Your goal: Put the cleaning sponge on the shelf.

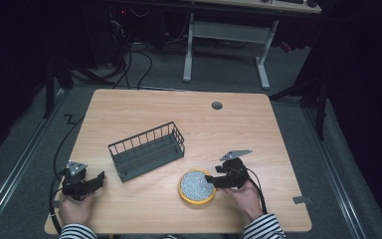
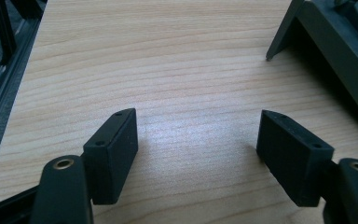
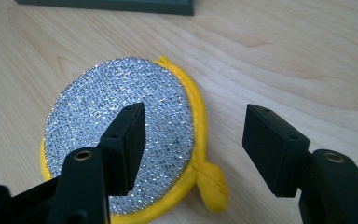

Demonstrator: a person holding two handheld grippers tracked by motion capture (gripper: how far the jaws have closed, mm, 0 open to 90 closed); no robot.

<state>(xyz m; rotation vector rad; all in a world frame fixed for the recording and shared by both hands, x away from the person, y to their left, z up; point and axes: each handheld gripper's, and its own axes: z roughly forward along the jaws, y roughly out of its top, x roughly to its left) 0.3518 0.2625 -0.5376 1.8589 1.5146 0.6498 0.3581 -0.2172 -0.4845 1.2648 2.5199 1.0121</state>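
Black jaws of the right gripper stand wide apart, empty, straddling the yellow rim of the scrubber at lower left of its view. Best to lower further, then pinch the rim squarely. Left gripper gapes, empty, near the basket.

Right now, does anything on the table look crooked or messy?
Only a little. The dark wire basket sits slanted across the table, not square with its edges. The round silver and yellow scrubber lies flat and whole by the right gripper. Nothing looks spilled or broken.
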